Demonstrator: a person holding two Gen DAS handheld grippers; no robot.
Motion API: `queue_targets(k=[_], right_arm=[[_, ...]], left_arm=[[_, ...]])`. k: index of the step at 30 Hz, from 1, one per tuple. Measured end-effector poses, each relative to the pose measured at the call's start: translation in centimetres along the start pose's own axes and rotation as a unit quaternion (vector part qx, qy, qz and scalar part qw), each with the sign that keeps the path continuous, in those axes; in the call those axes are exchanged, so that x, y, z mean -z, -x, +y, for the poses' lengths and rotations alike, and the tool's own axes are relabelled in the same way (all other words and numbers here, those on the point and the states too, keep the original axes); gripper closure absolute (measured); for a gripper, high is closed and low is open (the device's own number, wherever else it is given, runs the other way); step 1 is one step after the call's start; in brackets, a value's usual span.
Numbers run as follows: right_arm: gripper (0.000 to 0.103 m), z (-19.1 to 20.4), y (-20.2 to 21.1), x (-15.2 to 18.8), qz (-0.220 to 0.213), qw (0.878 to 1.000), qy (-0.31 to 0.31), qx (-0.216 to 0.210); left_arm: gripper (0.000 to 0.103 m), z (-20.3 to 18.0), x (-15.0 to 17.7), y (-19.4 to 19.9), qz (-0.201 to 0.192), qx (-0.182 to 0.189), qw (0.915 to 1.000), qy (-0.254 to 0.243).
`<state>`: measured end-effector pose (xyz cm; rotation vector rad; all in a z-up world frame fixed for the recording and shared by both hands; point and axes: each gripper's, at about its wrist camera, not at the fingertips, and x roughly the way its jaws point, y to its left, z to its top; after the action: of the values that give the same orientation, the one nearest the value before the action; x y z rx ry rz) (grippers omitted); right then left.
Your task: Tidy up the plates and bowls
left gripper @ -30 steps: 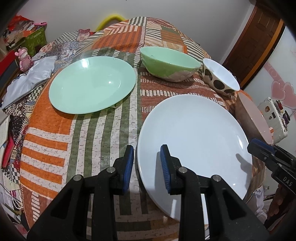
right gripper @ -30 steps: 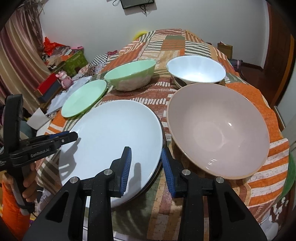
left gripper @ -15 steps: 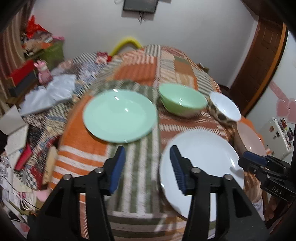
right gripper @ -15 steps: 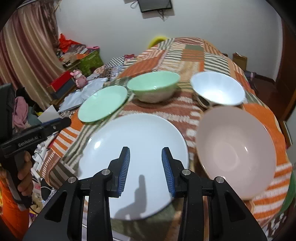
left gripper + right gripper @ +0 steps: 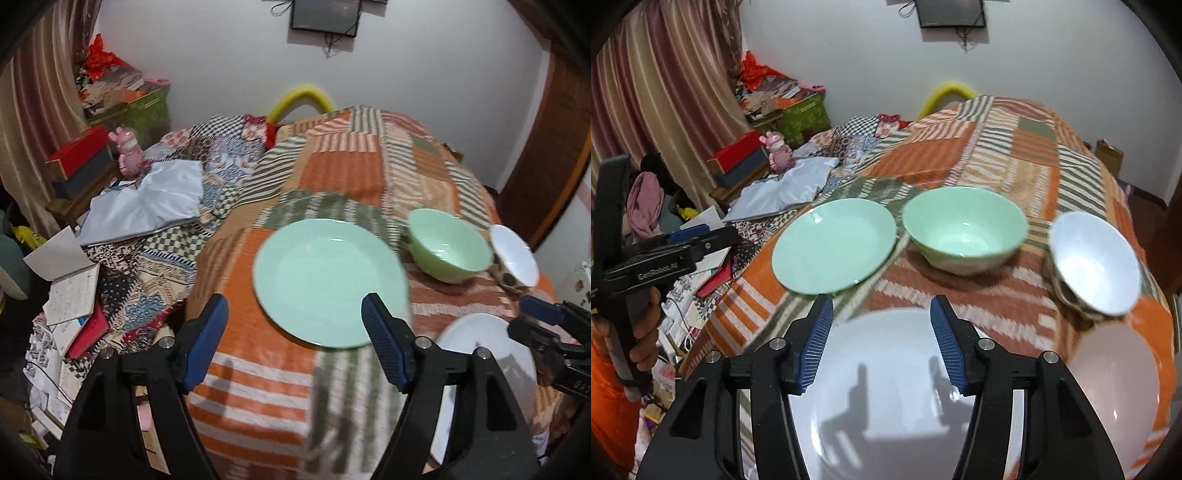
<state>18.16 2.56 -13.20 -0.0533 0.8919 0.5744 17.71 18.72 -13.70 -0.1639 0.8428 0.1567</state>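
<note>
On patchwork bedspread (image 5: 997, 147): empty green bowl (image 5: 964, 229)

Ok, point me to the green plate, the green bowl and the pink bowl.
green plate (image 5: 328, 280): left wrist view, on the flat centre of the plate.
green bowl (image 5: 964, 225): right wrist view, on the inner wall.
pink bowl (image 5: 1115, 387): right wrist view, on the inside surface.

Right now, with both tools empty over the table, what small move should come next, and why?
Probably ease the left tool down toward the near rim of the green plate. Its jaws have just been opening with nothing between them, and that plate lies flat and bare right ahead.
</note>
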Motion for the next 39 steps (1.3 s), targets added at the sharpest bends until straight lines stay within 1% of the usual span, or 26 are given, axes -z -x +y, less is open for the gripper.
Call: queue_targets(k=[3, 7, 10, 14, 16, 19, 21, 22, 23, 24, 27, 28, 30, 31, 36, 39], right_arm=[[0.052, 0.3, -2.2, -1.0, 0.019, 1.0, 0.006, -0.001], [0.052, 0.5, -4.8, -1.7, 0.054, 0.998, 0.013, -0.001], [0.052, 0.6, -6.9, -2.0, 0.08, 0.997, 0.022, 0.004], [0.052, 0.5, -8.7, -2.4, 0.104, 0.994, 0.018, -0.006], [0.052, 0.6, -9.6, -2.6, 0.115, 0.993, 0.021, -0.008], [0.053, 0.4, -10.3, -2.7, 0.122, 0.992, 0.016, -0.008], [0.059, 0.3, -10.9, -2.9, 0.129, 0.991, 0.007, -0.015], [0.063, 0.1, -11.2, -2.9, 0.134, 0.991, 0.002, -0.019], [0.066, 0.2, -11.5, -3.0, 0.137, 0.99, -0.001, -0.021], [0.066, 0.2, -11.8, -3.0, 0.14, 0.99, -0.004, -0.023], [0.07, 0.2, -12.4, -3.1, 0.145, 0.989, -0.008, -0.025], [0.071, 0.3, -12.5, -3.1, 0.145, 0.989, -0.007, -0.025], [0.076, 0.3, -12.7, -3.2, 0.146, 0.989, -0.011, -0.029], [0.078, 0.2, -12.9, -3.2, 0.148, 0.988, -0.013, -0.031], [0.078, 0.5, -12.8, -3.2, 0.151, 0.988, -0.005, -0.027], [0.078, 0.8, -12.3, -3.0, 0.158, 0.987, 0.006, -0.034]], left_arm=[[0.026, 1.3, -0.5, -2.4, 0.019, 0.003, 0.9998, 0.007], [0.025, 2.9, -1.1, -6.5, 0.049, -0.008, 0.9987, 0.011], [0.025, 4.0, -1.2, -9.2, 0.074, -0.002, 0.9971, 0.018], [0.025, 4.8, -1.2, -11.4, 0.087, 0.014, 0.9955, 0.033], [0.025, 4.9, -1.2, -12.1, 0.088, 0.018, 0.9953, 0.036], [0.027, 4.6, -1.3, -12.8, 0.088, 0.018, 0.9958, 0.021], [0.039, 4.4, -1.4, -13.3, 0.088, 0.014, 0.996, 0.009], [0.042, 4.4, -1.4, -13.6, 0.091, 0.014, 0.9958, 0.006], [0.049, 4.4, -1.5, -13.9, 0.093, 0.017, 0.9955, 0.005], [0.058, 4.4, -1.5, -14.2, 0.097, 0.022, 0.995, 0.005], [0.072, 4.5, -1.7, -14.8, 0.097, 0.025, 0.995, 0.004], [0.073, 4.5, -1.8, -14.9, 0.096, 0.029, 0.9949, 0.004], [0.08, 4.4, -1.9, -15.1, 0.097, 0.043, 0.9944, 0.007], [0.081, 4.3, -1.9, -15.2, 0.099, 0.049, 0.9939, 0.007], [0.081, 4.1, -1.8, -14.9, 0.1, 0.046, 0.9939, 0.004], [0.081, 4.3, -1.2, -13.9, 0.103, 0.046, 0.9936, 0.002]])
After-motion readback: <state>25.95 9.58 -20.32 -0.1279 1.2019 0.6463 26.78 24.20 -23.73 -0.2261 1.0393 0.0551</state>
